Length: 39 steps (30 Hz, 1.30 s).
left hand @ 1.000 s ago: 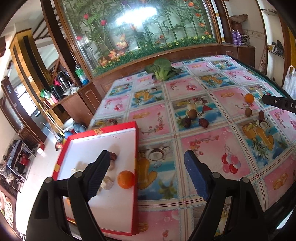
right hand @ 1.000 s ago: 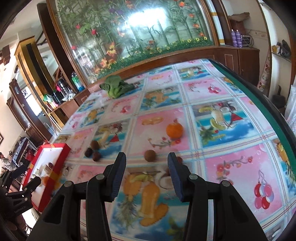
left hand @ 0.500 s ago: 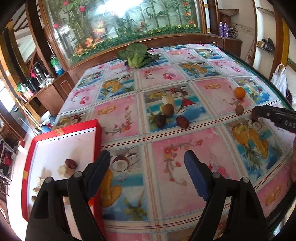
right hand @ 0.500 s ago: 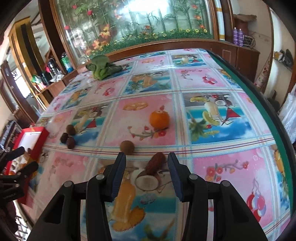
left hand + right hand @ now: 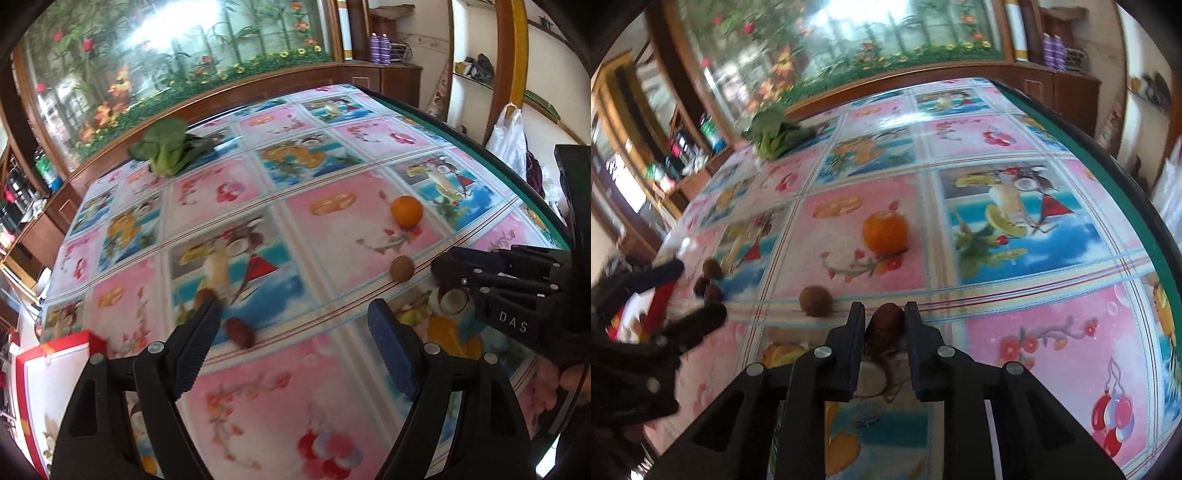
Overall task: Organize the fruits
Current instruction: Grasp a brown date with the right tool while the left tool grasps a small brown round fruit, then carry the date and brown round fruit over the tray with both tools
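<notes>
My right gripper [image 5: 884,314] is shut on a dark brown oval fruit [image 5: 886,325] low over the table; it also shows at the right in the left wrist view [image 5: 448,271]. A round brown fruit [image 5: 815,301] lies just left of it, and an orange [image 5: 885,229] beyond. My left gripper [image 5: 295,325] is open and empty above the table. A reddish-brown fruit [image 5: 240,332] lies just beyond its left finger, with another brown fruit [image 5: 205,296] partly behind that finger. The red-rimmed white tray [image 5: 33,384] is at the lower left.
A leafy green vegetable [image 5: 166,147] lies at the table's far side by the wooden ledge. The table's green edge [image 5: 1108,162] runs along the right. Cabinets and shelves stand past the left and right edges. The cloth's printed fruit pictures are not real objects.
My right gripper has closed on the dark brown fruit it was straddling. My left gripper has swung right from the tray toward the loose fruits, still open.
</notes>
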### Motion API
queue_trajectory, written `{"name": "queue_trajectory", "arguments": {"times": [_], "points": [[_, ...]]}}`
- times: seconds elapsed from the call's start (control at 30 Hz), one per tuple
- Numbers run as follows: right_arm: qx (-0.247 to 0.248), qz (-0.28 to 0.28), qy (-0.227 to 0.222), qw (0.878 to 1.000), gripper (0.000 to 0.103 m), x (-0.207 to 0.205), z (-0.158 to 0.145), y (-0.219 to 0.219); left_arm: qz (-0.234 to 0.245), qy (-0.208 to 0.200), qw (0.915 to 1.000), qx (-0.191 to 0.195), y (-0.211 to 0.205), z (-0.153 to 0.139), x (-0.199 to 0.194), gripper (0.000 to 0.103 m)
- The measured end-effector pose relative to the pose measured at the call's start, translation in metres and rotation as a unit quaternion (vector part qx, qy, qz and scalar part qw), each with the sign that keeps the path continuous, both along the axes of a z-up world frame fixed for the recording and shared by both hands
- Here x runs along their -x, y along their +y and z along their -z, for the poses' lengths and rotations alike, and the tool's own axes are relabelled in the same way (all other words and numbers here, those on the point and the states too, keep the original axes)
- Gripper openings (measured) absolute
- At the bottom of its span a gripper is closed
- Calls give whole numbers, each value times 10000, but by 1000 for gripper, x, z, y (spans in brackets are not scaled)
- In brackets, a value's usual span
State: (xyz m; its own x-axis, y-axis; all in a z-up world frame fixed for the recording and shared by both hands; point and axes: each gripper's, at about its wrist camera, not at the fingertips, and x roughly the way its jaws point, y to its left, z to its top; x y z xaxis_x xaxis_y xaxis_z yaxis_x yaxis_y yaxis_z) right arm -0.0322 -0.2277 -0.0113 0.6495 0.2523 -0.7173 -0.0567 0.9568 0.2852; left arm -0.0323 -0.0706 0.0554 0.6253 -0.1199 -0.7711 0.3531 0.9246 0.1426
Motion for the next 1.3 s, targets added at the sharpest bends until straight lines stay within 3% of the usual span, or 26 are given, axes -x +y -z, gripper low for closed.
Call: {"name": "queue_trajectory", "arguments": {"times": [0.13,0.3,0.47,0.53,0.67,0.73,0.97,1.07,1.17,1.3], "points": [[-528,663,-48,9964,20,2,-3,-34,307,229,9990,246,-20,6,-11,82],[-753,819,-115,9937,21,6,-7,-43,523,475,9970,317,-45,19,-20,82],[-918,727,-46,9931,21,6,-6,-45,627,731,9946,394,-58,32,-29,64],[-951,716,-71,9929,21,7,-7,-45,652,798,9937,429,-62,36,-32,51],[-950,701,-73,9930,21,5,-7,-44,702,805,9933,438,-65,39,-34,40],[-949,684,-42,9931,20,4,-6,-43,777,804,9925,492,-68,39,-32,22],[-936,684,-313,9928,20,6,-14,-43,729,762,9924,631,-65,35,-24,22],[-844,649,-576,9926,20,10,-21,-40,620,507,9954,523,-57,24,-10,22],[-861,606,-813,9911,20,13,-26,-39,464,193,9968,617,-33,4,13,22],[-470,590,-1225,9896,20,21,-35,-28,-33,-311,9977,594,25,-22,52,22]]}}
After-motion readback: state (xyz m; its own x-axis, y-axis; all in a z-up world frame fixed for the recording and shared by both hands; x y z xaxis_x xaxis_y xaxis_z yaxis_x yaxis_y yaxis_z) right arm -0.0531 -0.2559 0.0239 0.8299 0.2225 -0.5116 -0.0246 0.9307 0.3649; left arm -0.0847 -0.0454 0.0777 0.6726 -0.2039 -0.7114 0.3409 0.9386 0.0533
